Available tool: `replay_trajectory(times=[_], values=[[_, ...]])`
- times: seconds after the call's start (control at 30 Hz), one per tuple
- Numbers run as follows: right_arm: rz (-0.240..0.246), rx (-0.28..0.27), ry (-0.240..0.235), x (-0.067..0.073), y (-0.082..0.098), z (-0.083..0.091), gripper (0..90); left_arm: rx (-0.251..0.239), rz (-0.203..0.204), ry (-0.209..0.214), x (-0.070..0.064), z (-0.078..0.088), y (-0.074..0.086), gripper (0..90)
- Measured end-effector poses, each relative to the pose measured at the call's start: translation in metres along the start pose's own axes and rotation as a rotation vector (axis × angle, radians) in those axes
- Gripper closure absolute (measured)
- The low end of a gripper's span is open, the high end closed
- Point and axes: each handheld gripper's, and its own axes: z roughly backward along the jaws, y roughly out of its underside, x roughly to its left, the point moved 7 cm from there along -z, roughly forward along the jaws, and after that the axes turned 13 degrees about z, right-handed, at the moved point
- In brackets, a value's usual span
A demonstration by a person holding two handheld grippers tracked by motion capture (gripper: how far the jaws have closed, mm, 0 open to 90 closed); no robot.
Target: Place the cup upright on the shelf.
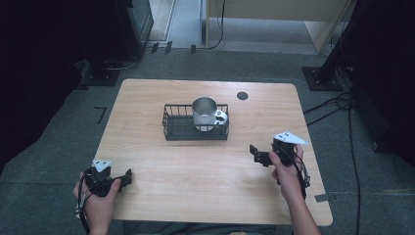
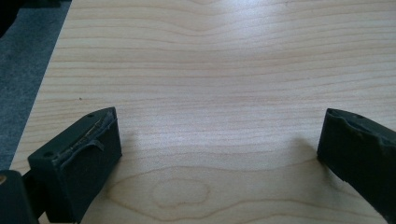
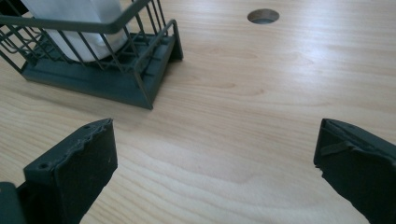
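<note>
Left gripper (image 1: 125,178) at 7 o'clock on table (image 1: 205,196), jaws apart, empty; right gripper (image 1: 255,155) at 4 o'clock, jaws wide, empty; metal mug (image 1: 205,113) upright in wire basket (image 1: 172,128), centre. Left gripper view: bare wood between spread jaws. Right gripper view: basket at 11 o'clock, well apart from jaws

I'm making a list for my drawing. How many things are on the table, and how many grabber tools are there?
Metal mug: 1, standing in the basket
Black wire basket: 1, on the table
Grippers: 2, left gripper and right gripper, both open and holding nothing
Total: 4
</note>
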Motion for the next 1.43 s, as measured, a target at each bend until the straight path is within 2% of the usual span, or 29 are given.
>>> replay_trajectory(times=[0.23, 0.6, 0.93, 1.03, 1.17, 1.2, 1.33, 1.43], values=[[-0.035, 0.031, 0.028, -0.011, 0.032, 0.013, 0.0, 0.001, 0.0, 0.0, 0.0, 0.0, 0.0, 0.0], [-0.09, 0.086, 0.111, -0.037, 0.083, 0.038, 0.0, 0.001, 0.0, 0.0, 0.0, 0.0, 0.0, 0.0], [-0.117, 0.149, 0.185, -0.057, 0.119, 0.063, 0.0, 0.001, 0.0, 0.0, 0.0, 0.0, 0.0, 0.0], [-0.117, 0.18, 0.202, -0.06, 0.129, 0.068, 0.0, 0.001, 0.0, 0.001, 0.0, 0.0, 0.0, 0.0], [-0.119, 0.174, 0.219, -0.061, 0.134, 0.076, 2.6, 0.001, 0.0, 0.0, 0.0, 0.0, 0.0, 0.0], [-0.113, 0.179, 0.222, -0.06, 0.135, 0.077, 2.6, 0.0, 0.001, 0.001, 0.0, 0.0, 0.0, 0.0], [-0.036, 0.228, 0.239, -0.054, 0.137, 0.075, 2.3, 0.001, 0.0, 0.001, 0.0, 0.0, 0.0, 0.0], [-0.039, 0.228, 0.24, -0.054, 0.137, 0.075, 2.0, 0.0, 0.001, 0.0, 0.0, 0.0, 0.0, 0.0]])
